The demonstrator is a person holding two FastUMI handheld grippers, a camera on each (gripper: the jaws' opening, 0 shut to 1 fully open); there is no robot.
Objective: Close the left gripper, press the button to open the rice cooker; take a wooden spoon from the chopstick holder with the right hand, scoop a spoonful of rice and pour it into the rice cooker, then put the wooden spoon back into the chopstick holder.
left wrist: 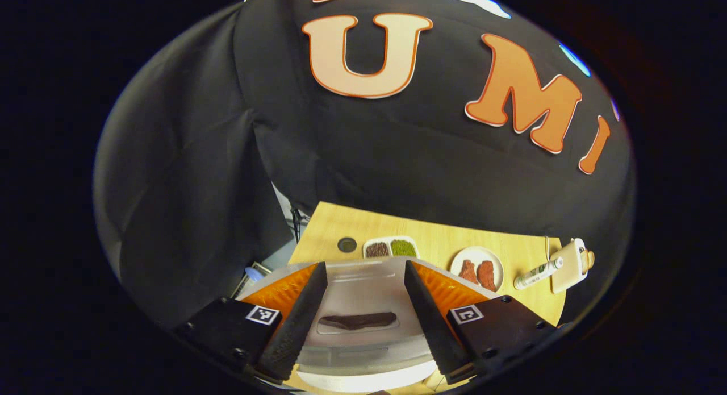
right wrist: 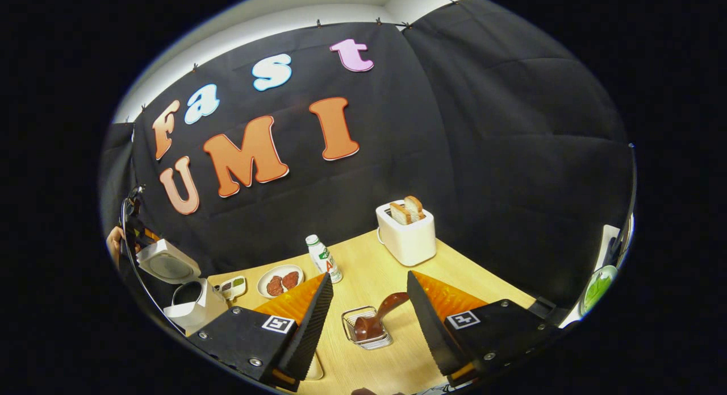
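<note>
In the right gripper view the white rice cooker [right wrist: 190,310] stands at the table's left end with its lid [right wrist: 167,264] raised. My left gripper [left wrist: 365,265] is open and hangs close over the lid's grey outer face [left wrist: 358,292], which has a dark handle slot [left wrist: 358,321]. That gripper and the hand holding it appear far left in the right gripper view, behind the lid [right wrist: 132,224]. My right gripper [right wrist: 369,278] is open above a wire chopstick holder [right wrist: 347,327]. A dark wooden spoon [right wrist: 377,318] leans in the holder, untouched.
A white toaster [right wrist: 406,236] with bread slices stands at the back. A small bottle [right wrist: 324,258], a plate of red meat pieces [right wrist: 281,281] and a two-part dish [right wrist: 234,286] sit along the wall. A pale dish edge [right wrist: 315,369] peeks from under my right gripper's left finger.
</note>
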